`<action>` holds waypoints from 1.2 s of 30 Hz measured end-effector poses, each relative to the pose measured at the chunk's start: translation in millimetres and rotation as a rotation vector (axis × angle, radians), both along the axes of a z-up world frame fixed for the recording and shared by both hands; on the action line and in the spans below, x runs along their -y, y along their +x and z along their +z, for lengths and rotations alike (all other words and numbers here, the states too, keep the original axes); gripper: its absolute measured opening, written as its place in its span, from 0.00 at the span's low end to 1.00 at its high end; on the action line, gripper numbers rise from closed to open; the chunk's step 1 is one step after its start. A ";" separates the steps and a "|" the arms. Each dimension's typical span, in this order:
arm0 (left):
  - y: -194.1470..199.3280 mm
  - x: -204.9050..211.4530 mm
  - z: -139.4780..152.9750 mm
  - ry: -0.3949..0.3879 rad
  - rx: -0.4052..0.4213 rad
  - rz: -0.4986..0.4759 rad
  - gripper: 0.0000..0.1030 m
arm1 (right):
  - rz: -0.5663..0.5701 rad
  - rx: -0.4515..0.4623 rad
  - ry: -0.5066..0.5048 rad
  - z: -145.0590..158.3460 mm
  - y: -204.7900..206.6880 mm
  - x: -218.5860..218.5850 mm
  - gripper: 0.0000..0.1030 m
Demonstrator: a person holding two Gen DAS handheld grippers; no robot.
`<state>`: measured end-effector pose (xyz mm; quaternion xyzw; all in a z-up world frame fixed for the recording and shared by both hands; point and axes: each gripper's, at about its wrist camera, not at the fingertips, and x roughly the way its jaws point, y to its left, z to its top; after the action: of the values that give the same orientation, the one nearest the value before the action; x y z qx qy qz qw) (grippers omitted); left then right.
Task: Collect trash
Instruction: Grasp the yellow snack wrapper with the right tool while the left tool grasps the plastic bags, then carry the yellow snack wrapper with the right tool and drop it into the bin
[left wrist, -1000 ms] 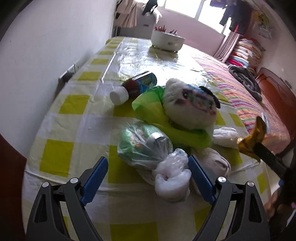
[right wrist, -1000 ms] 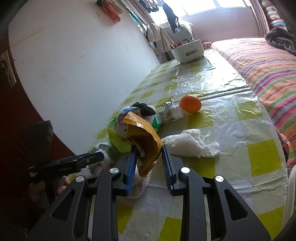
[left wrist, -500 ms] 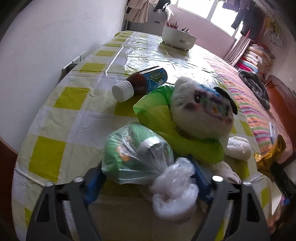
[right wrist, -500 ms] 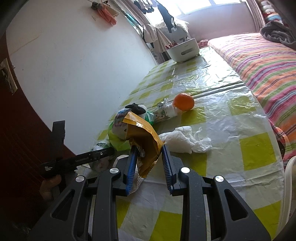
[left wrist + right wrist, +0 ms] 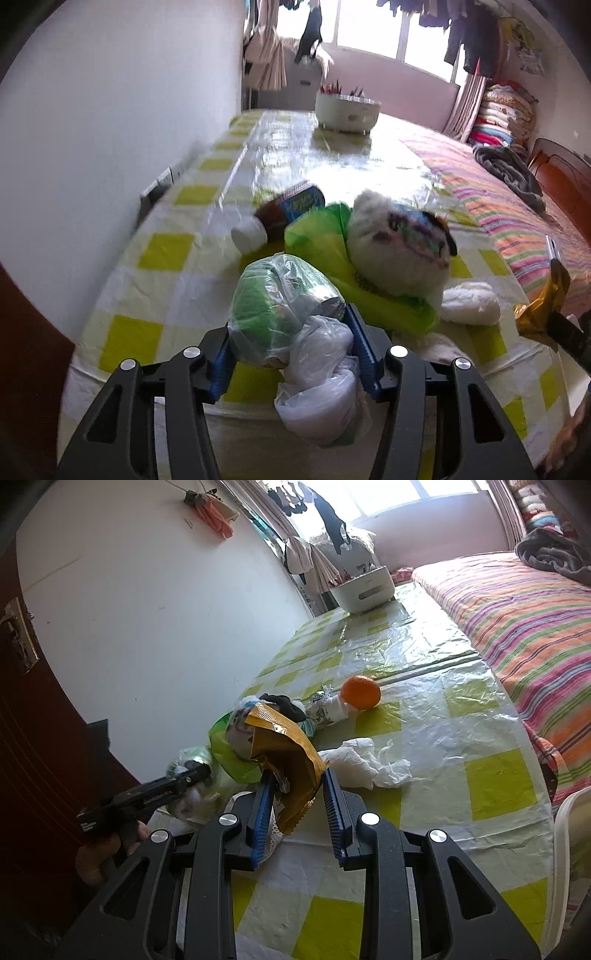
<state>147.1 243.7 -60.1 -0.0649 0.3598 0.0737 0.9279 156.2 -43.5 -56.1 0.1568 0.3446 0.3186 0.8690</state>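
Left tongs (image 5: 291, 354) are pinching a knotted clear plastic bag (image 5: 295, 325) with green contents, held at the near edge of the bench (image 5: 166, 254), which is covered in a yellow-and-white checked plastic cloth. Right tongs (image 5: 299, 808) are pinching a crumpled gold foil wrapper (image 5: 286, 755), raised above the bench surface. Just beyond the bag lie a green plastic bag (image 5: 332, 266) and a white plush toy (image 5: 399, 247) resting on it, with a capped bottle (image 5: 280, 218) lying on its side behind them. A crumpled white tissue (image 5: 365, 762) lies near the wrapper, and an orange (image 5: 360, 692) sits farther along. A white bowl-shaped container (image 5: 347, 110) stands at the far end.
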 end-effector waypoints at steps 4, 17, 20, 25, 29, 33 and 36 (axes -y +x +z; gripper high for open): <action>-7.3 4.4 14.9 0.019 0.076 0.002 0.51 | -0.012 0.016 -0.001 3.2 -3.8 6.0 0.26; -7.6 64.9 28.4 0.020 0.146 -0.144 0.51 | -0.094 0.082 -0.035 14.2 -17.9 40.3 0.26; -7.0 80.0 30.9 0.009 0.152 -0.177 0.51 | -0.121 0.098 -0.046 17.3 -22.9 53.7 0.26; -6.5 106.7 33.4 0.003 0.161 -0.236 0.51 | -0.183 0.140 -0.085 22.7 -34.5 79.7 0.26; -7.1 131.0 33.7 0.007 0.165 -0.288 0.51 | -0.237 0.155 -0.104 24.5 -42.6 102.5 0.26; -9.0 153.9 31.6 0.010 0.163 -0.341 0.51 | -0.297 0.167 -0.119 25.7 -52.6 126.2 0.26; -10.4 166.6 30.7 0.009 0.161 -0.370 0.51 | -0.338 0.170 -0.125 25.5 -55.8 142.9 0.26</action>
<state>136.6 77.1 -29.4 0.0010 0.2900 -0.1017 0.9516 100.4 -186.4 -30.7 0.1304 0.2579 0.1583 0.9442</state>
